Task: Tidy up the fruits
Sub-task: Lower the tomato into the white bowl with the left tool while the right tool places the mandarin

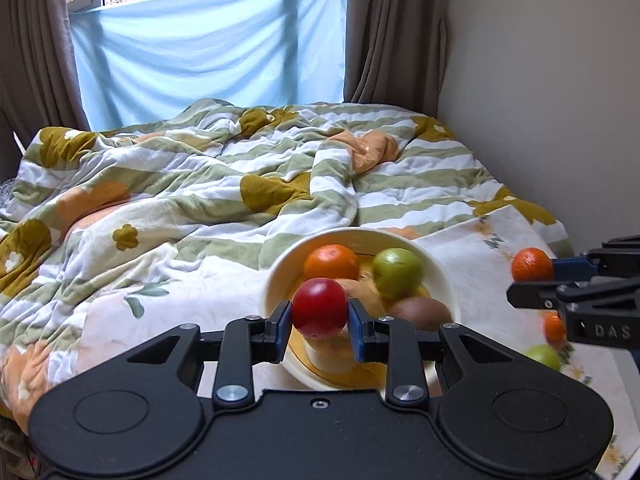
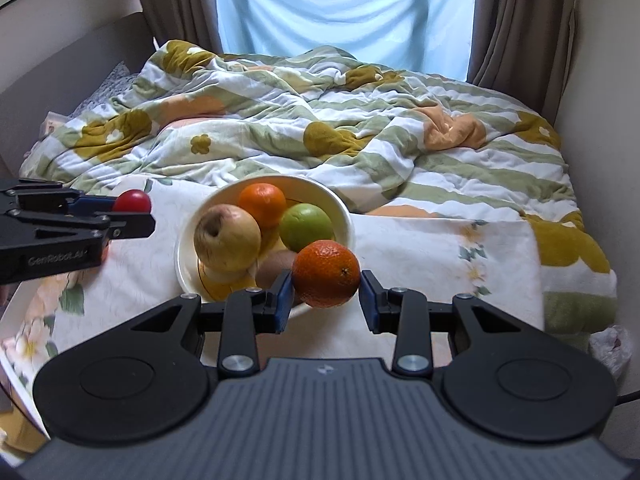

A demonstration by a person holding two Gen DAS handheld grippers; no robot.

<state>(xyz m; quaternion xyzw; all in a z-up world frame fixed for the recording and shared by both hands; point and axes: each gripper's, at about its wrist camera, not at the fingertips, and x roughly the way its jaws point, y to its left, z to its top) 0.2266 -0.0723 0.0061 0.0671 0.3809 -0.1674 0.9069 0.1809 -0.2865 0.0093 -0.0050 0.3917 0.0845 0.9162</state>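
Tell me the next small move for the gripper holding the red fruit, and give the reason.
Probably ease the left gripper forward and down, then open over the bowl. It is shut on the red fruit, held just above the bowl's near rim, while an orange, green fruit and kiwi already lie inside, leaving room nearest the gripper.
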